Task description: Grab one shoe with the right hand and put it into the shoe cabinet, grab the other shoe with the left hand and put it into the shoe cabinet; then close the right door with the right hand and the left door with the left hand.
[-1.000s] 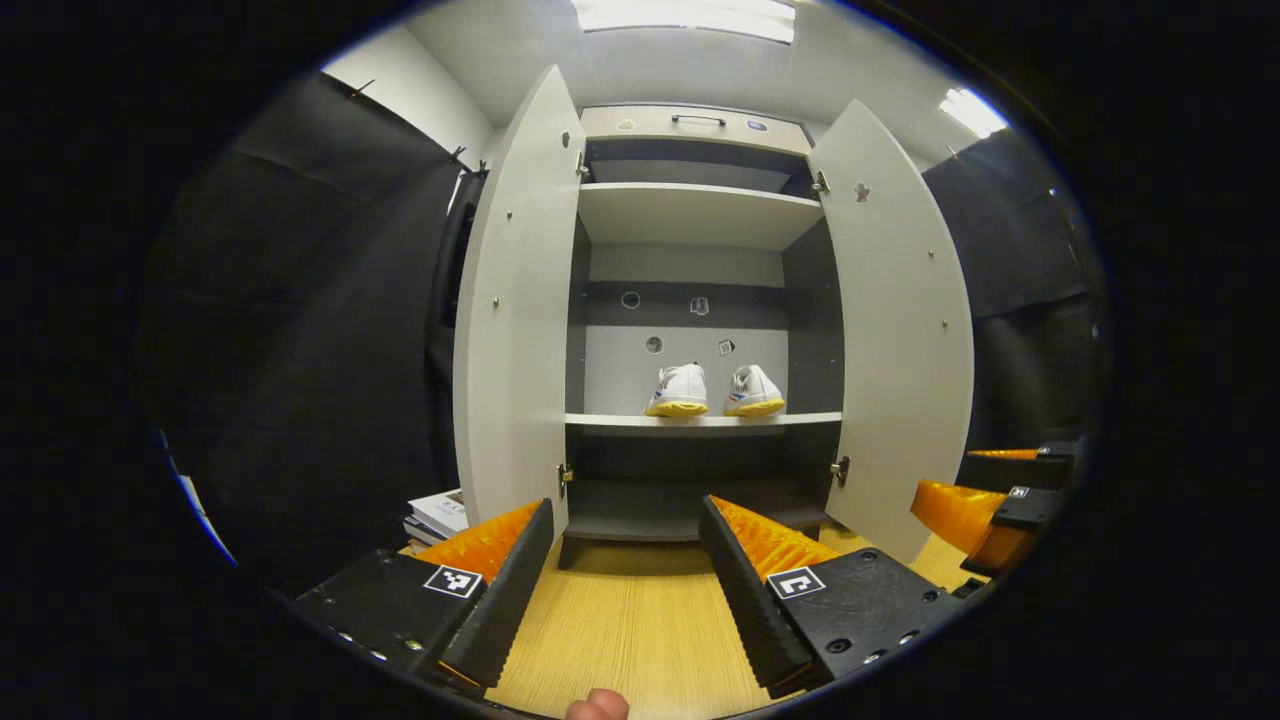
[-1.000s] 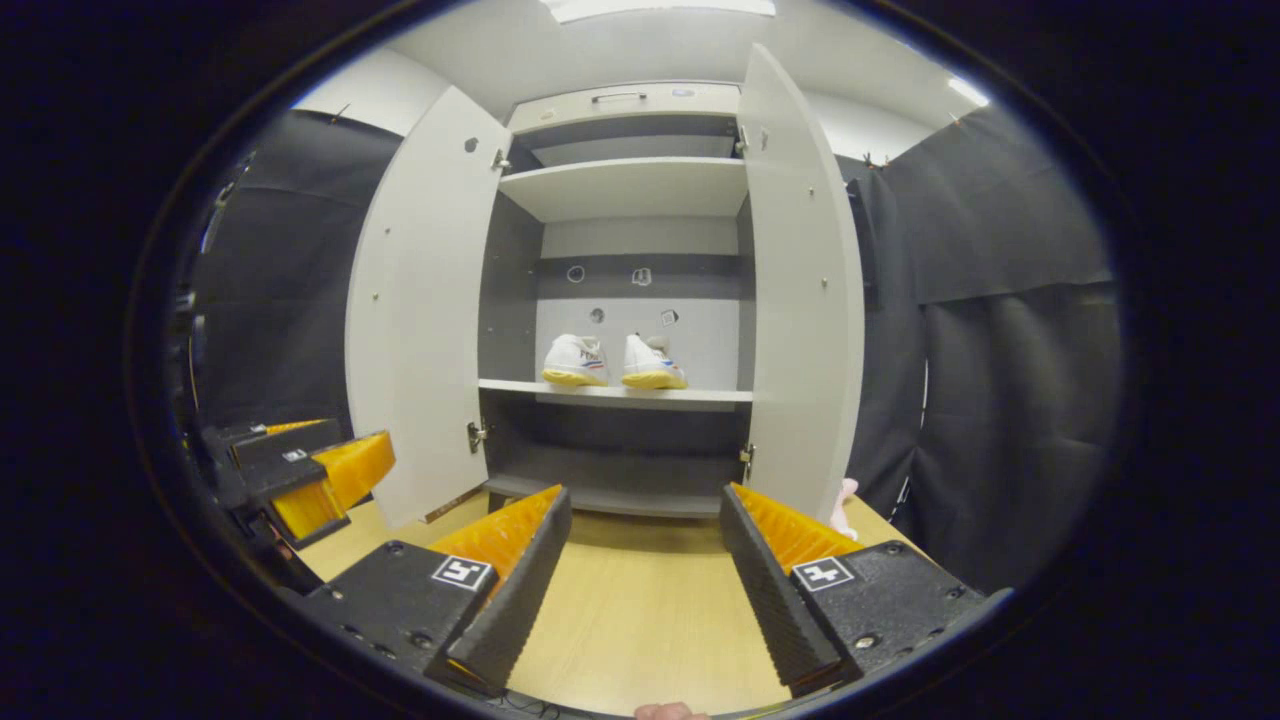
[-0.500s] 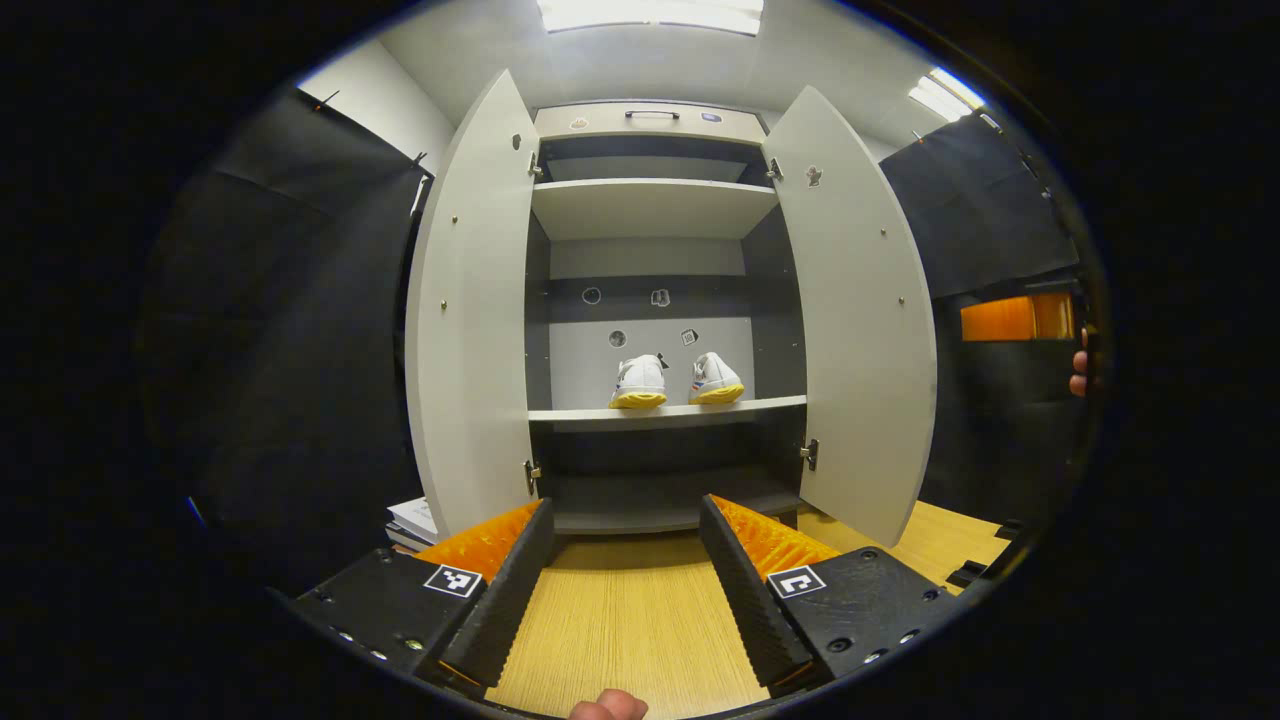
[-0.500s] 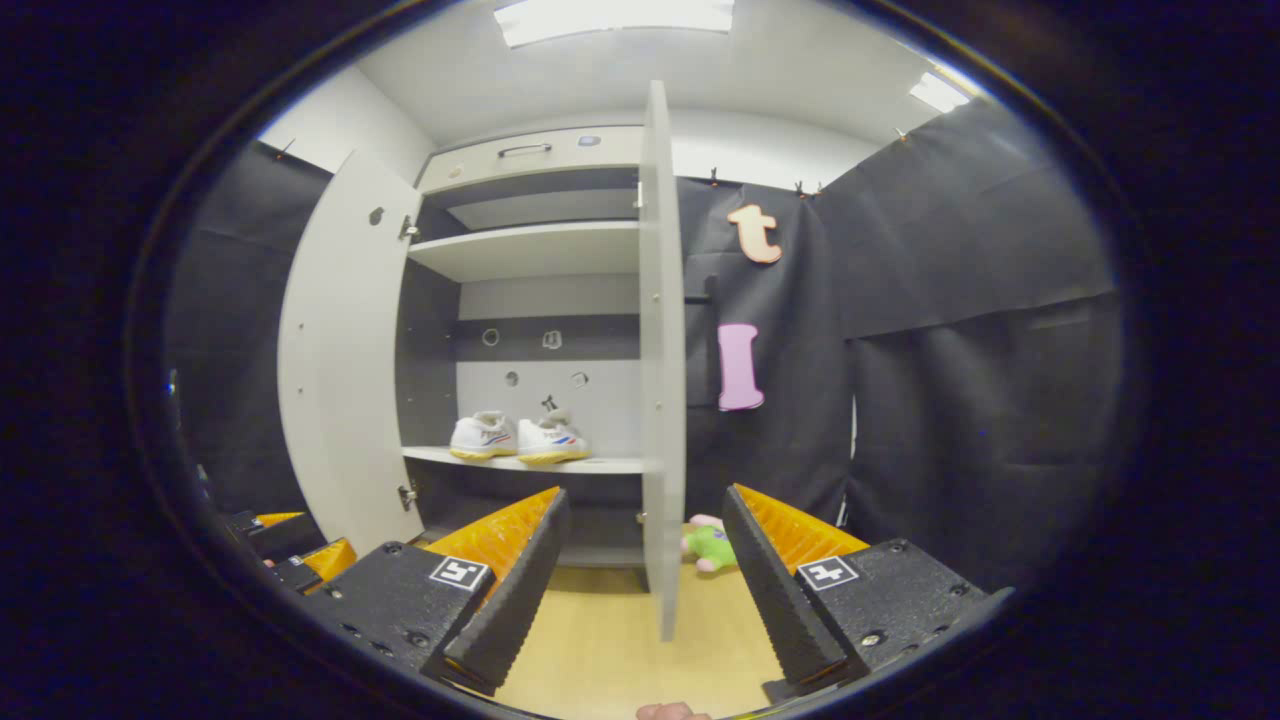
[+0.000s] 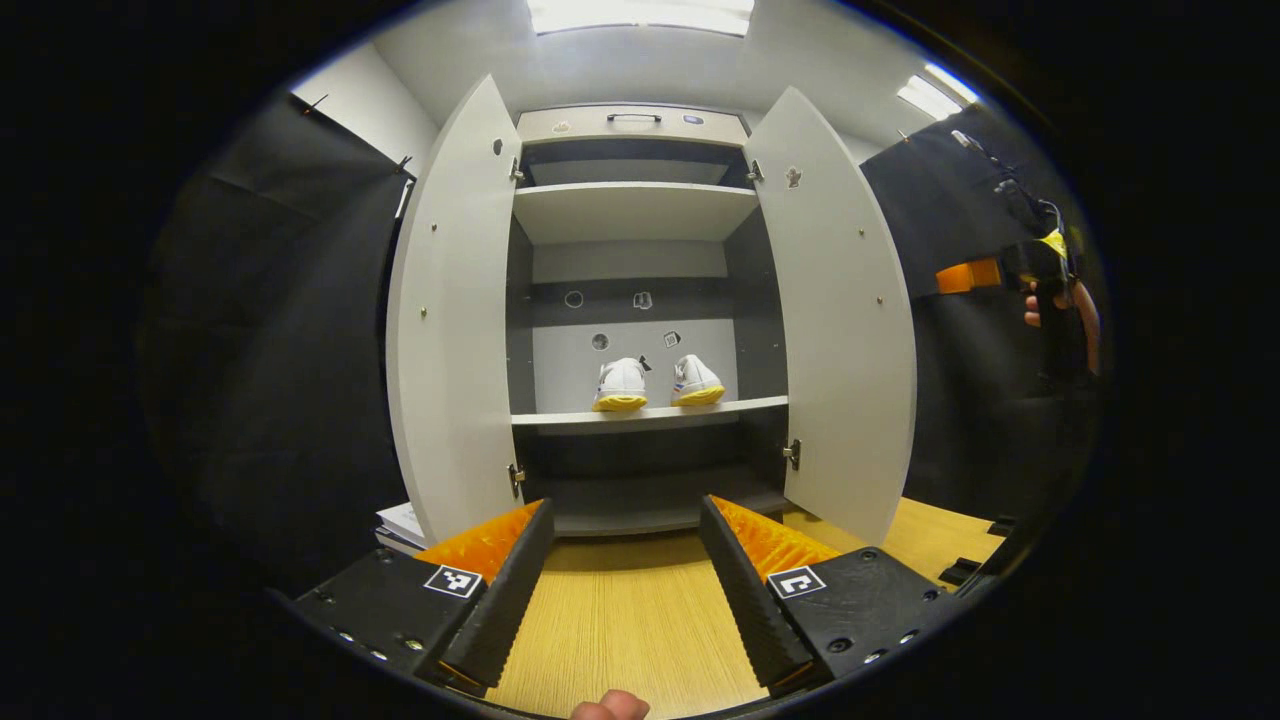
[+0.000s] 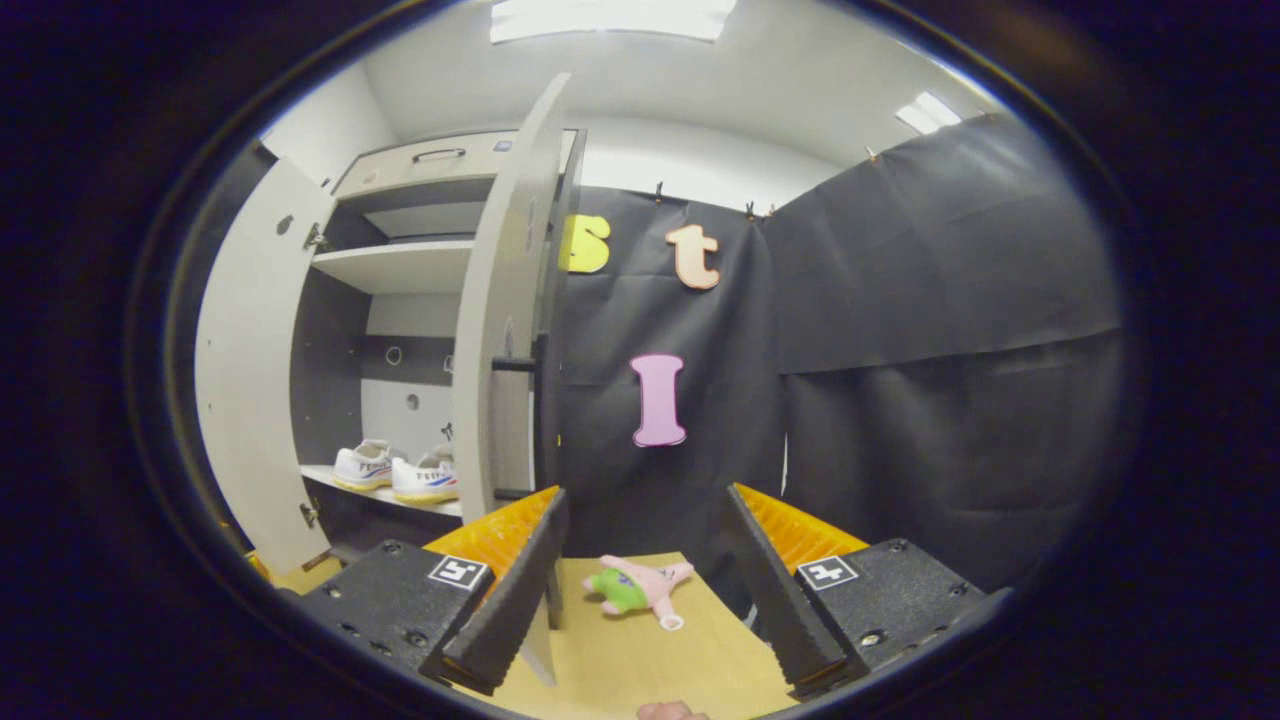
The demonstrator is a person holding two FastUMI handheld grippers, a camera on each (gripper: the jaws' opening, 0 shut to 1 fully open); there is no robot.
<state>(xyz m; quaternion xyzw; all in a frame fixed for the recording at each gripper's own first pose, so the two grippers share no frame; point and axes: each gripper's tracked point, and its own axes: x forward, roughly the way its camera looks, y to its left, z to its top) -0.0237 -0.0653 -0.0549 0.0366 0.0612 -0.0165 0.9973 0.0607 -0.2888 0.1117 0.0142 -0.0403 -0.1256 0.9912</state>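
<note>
Middle shelf (image 5: pixel 650 414) of cabinet: two white shoes (image 5: pixel 621 385) (image 5: pixel 696 381) side by side, heels outward. Wooden tabletop (image 5: pixel 630 620) carries cabinet; plush toy (image 6: pixel 638 587) lying right, books (image 5: pixel 400 524) stacked left

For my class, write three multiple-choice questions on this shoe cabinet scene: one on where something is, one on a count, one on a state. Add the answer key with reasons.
1. Where do the white yellow-soled shoes stand?
A. on the middle shelf
B. on the wooden floor
C. on the top shelf

2. How many shoes are in the grey shoe cabinet?
A. one
B. two
C. four

3. What state are the pale cabinet doors in?
A. both shut
B. one shut
C. both open

Key: 1 A, the pair sits on the middle shelf; 2 B, two shoes stand side by side; 3 C, both doors swing outward, and the left gripper and right gripper are open, touching neither.
</note>
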